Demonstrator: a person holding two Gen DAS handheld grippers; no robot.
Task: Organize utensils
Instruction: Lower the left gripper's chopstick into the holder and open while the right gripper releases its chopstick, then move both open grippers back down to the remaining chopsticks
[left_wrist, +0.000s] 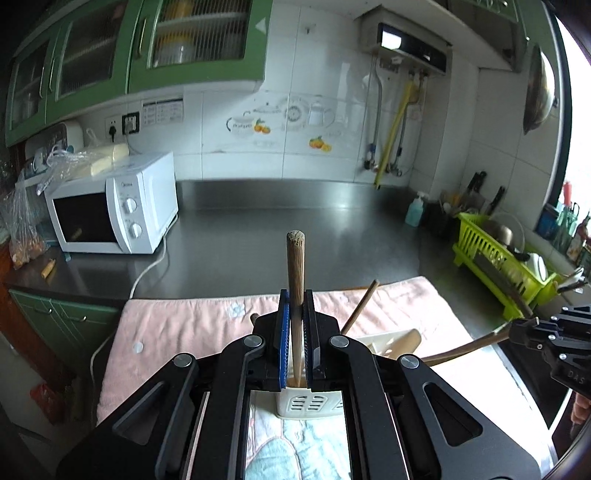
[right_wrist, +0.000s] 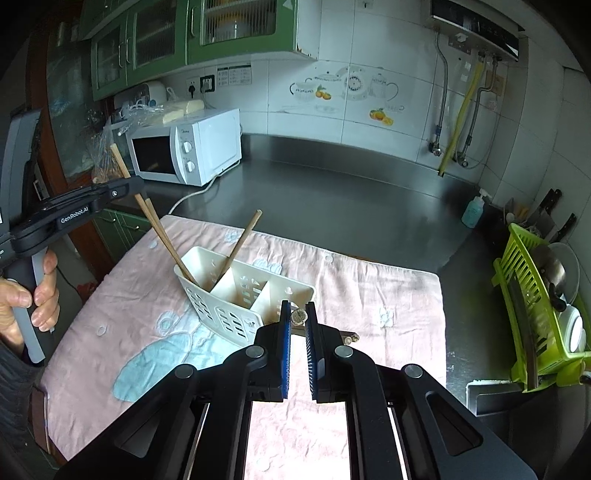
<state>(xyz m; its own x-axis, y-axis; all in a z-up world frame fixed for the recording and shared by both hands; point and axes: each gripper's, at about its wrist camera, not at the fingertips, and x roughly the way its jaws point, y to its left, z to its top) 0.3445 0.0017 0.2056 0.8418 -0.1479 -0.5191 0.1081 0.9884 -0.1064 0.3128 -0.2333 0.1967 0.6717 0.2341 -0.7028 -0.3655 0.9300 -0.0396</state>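
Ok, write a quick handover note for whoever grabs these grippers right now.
Left gripper: shut on a wooden chopstick, its lower end in the white holder's left compartment.
Right gripper: shut on a wooden-handled utensil; its working end can't be made out.
Holder stands on the pink towel; one more chopstick leans in it.
Left: release the chopstick, slot the right utensil in.

L tongs & R tongs both clamped, angled down.

Bare tabletop lies open behind the towel; microwave bounds the left, dish rack the right, caddy mid-towel.
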